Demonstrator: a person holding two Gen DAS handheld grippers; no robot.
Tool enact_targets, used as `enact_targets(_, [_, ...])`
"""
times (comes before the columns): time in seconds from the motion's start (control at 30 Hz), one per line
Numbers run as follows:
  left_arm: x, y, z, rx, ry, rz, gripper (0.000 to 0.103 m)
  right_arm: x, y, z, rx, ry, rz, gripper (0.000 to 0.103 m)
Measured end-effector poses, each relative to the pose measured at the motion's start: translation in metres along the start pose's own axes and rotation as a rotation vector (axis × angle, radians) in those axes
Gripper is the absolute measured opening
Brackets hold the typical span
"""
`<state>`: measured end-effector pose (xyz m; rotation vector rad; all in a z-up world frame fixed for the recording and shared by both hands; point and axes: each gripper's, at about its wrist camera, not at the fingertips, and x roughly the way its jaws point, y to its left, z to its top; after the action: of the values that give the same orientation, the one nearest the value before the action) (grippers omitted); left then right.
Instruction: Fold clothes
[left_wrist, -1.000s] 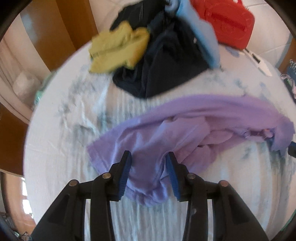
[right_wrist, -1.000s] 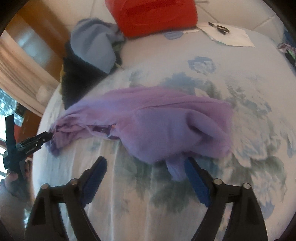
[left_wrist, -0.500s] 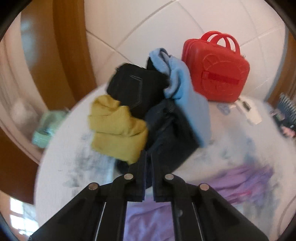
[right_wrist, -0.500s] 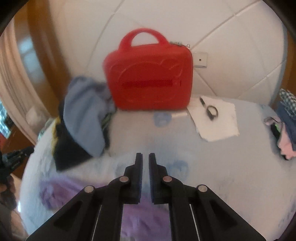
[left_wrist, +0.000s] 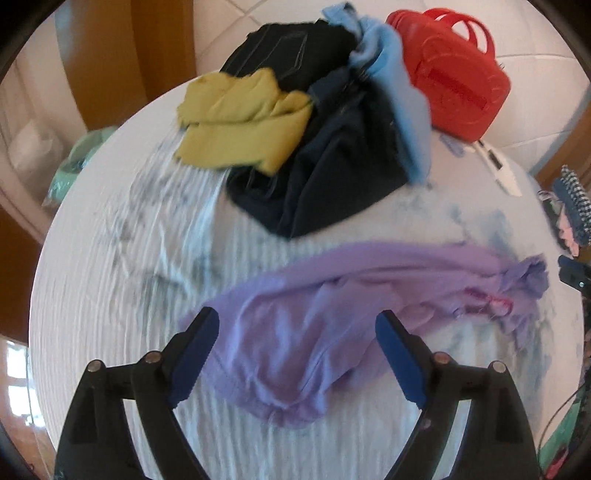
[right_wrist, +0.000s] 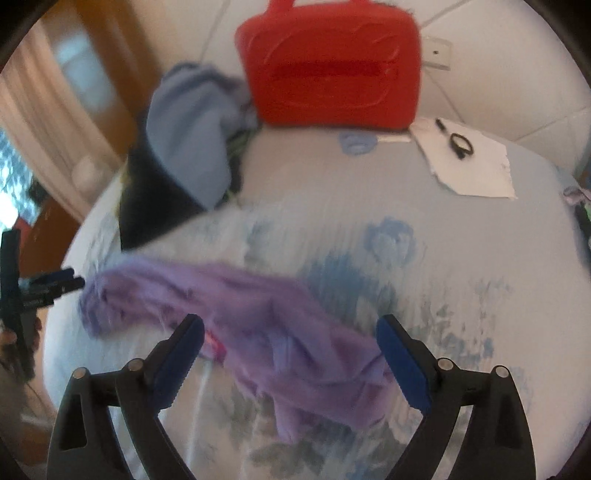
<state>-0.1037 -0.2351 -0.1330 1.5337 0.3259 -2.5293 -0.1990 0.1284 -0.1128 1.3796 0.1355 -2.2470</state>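
Note:
A crumpled purple garment (left_wrist: 332, 314) lies on the floral bedsheet (left_wrist: 129, 258); it also shows in the right wrist view (right_wrist: 258, 314). My left gripper (left_wrist: 297, 332) is open and empty just above the garment's near end. My right gripper (right_wrist: 290, 336) is open and empty above the garment's other end. A pile of unfolded clothes sits behind: a yellow garment (left_wrist: 240, 122), dark jeans (left_wrist: 325, 166) and a light blue garment (left_wrist: 399, 92), also seen in the right wrist view (right_wrist: 192, 129).
A red case (left_wrist: 450, 70) stands at the wall behind the pile, large in the right wrist view (right_wrist: 332, 70). A white paper with a black ring and pen (right_wrist: 469, 162) lies right of it. More clothes (left_wrist: 569, 206) lie at the bed's right edge.
Both grippers were shut and raised half a second ago; both have now opened wide and dropped back over the purple garment, which lies released on the sheet.

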Motion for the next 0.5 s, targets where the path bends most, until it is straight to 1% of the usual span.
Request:
enact_targets(0.1, [0.007, 0.005, -0.017, -0.019, 0.031, 0.006, 0.087, 0.010, 0.009, -0.005, -0.067, 0.038, -0.013, 0.095])
enact_targets(0.17, [0.000, -0.004, -0.023, -0.010, 0.004, -0.029, 0.087, 0.014, 0.015, -0.008, -0.114, 0.053, -0.031, 0.095])
enact_targets(0.2, [0.000, -0.009, -0.025, 0.000, -0.003, -0.031, 0.087, 0.016, 0.018, -0.008, -0.133, 0.055, -0.038, 0.095])
enact_targets(0.27, [0.008, -0.019, -0.026, 0.030, 0.008, 0.002, 0.087, 0.024, 0.019, -0.007, -0.148, 0.059, -0.042, 0.095])
enact_targets(0.3, [0.012, -0.021, -0.025, 0.034, 0.016, 0.014, 0.073, 0.029, 0.019, -0.006, -0.151, 0.062, -0.042, 0.095])
enact_targets(0.33, [0.018, -0.021, -0.022, 0.024, 0.027, 0.019, 0.036, 0.034, 0.019, -0.005, -0.154, 0.064, -0.042, 0.095])
enact_targets(0.37, [0.023, -0.021, -0.019, 0.015, 0.039, 0.025, 0.021, 0.038, 0.018, -0.003, -0.153, 0.067, -0.036, 0.094])
enact_targets(0.4, [0.028, -0.020, -0.016, 0.006, 0.050, 0.031, 0.012, 0.043, 0.018, -0.001, -0.148, 0.071, -0.022, 0.080])
enact_targets(0.43, [0.033, -0.020, -0.014, -0.004, 0.061, 0.037, 0.011, 0.045, 0.016, 0.003, -0.145, 0.072, -0.018, 0.037])
enact_targets(0.47, [0.033, -0.020, -0.008, -0.004, 0.049, 0.049, 0.010, 0.045, 0.015, 0.008, -0.146, 0.070, -0.026, 0.016])
enact_targets(0.5, [0.026, -0.022, 0.001, 0.007, 0.009, 0.069, 0.009, 0.045, 0.014, 0.013, -0.146, 0.067, -0.035, 0.008])
